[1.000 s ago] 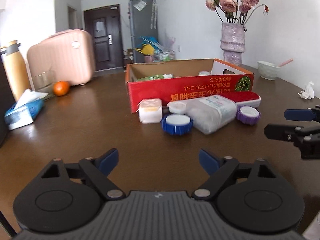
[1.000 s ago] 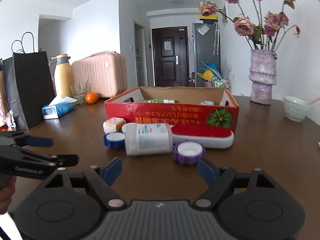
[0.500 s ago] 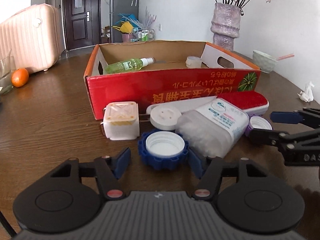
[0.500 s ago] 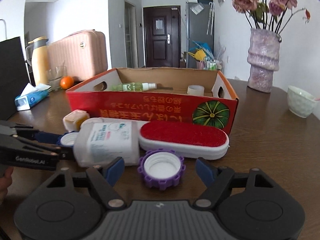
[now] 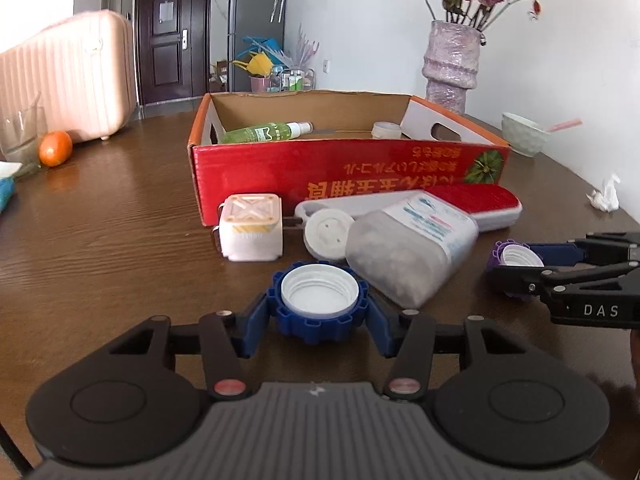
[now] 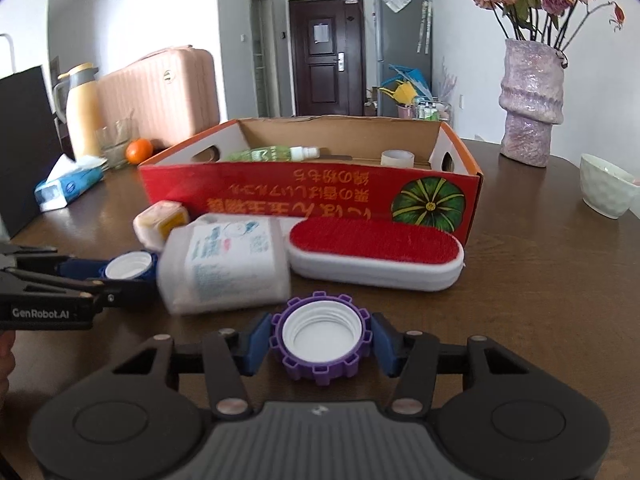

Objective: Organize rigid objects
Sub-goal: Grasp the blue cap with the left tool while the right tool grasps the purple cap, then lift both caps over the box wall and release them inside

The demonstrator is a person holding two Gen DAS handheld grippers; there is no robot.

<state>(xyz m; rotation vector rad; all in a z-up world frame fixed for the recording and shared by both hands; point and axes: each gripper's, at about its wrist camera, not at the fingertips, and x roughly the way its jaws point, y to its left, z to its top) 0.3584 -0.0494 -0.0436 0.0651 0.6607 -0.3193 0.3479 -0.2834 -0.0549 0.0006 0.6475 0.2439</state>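
Note:
My left gripper [image 5: 319, 322] is shut on a blue toothed cap [image 5: 319, 301] with a white inside, on the brown table. My right gripper [image 6: 320, 344] is shut on a purple toothed cap [image 6: 320, 346]. The purple cap also shows in the left wrist view [image 5: 509, 256], between the right fingers. A white plastic bottle [image 5: 412, 250] lies on its side between the two caps. A red-topped lint brush [image 6: 374, 254], a white cube [image 5: 250, 226] and a white disc [image 5: 327, 233] lie in front of the red cardboard box [image 5: 348, 172].
The box holds a green spray bottle [image 5: 266, 132] and a tape roll [image 5: 386, 130]. A vase [image 6: 530, 106], a white bowl [image 6: 606, 190], an orange [image 5: 55, 153], a glass [image 5: 20, 136], a tissue pack [image 6: 68, 188], a thermos [image 6: 80, 110] and a pink suitcase [image 6: 160, 90] stand around.
Both grippers have moved forward to the caps and closed on them: the left on the blue cap, the right on the purple cap.

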